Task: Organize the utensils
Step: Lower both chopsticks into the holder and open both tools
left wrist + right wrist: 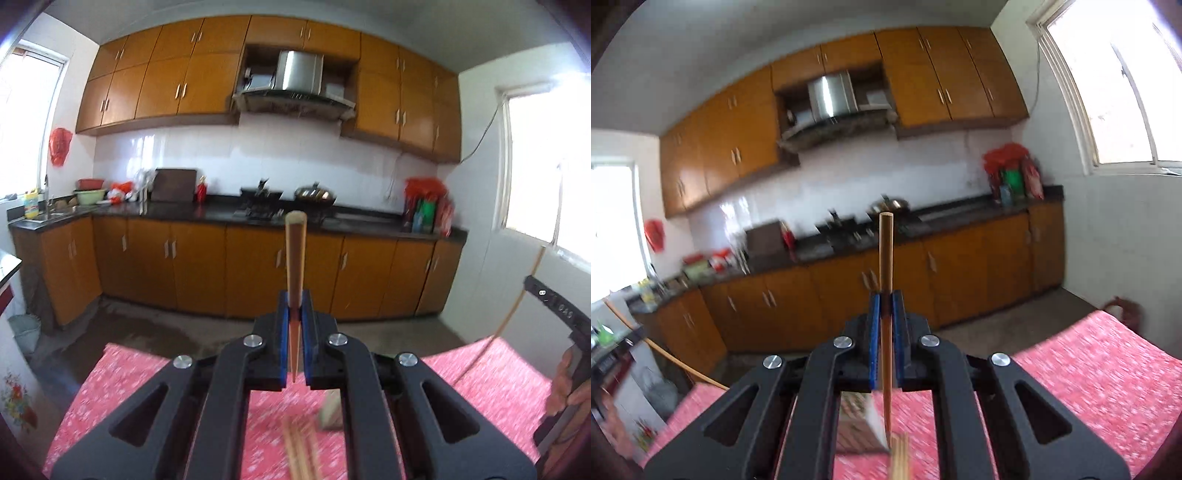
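Kitchen behind, red floral tablecloth (129,384) below. Left gripper (294,314) clamps one round wooden chopstick (294,258) upright; right gripper (885,314) clamps another chopstick (885,266). More sticks (301,454) lie blurred on the cloth beside a box (857,424). Sorting looks midway.

Left hand-held gripper (295,314) clamps upright chopstick (295,258).
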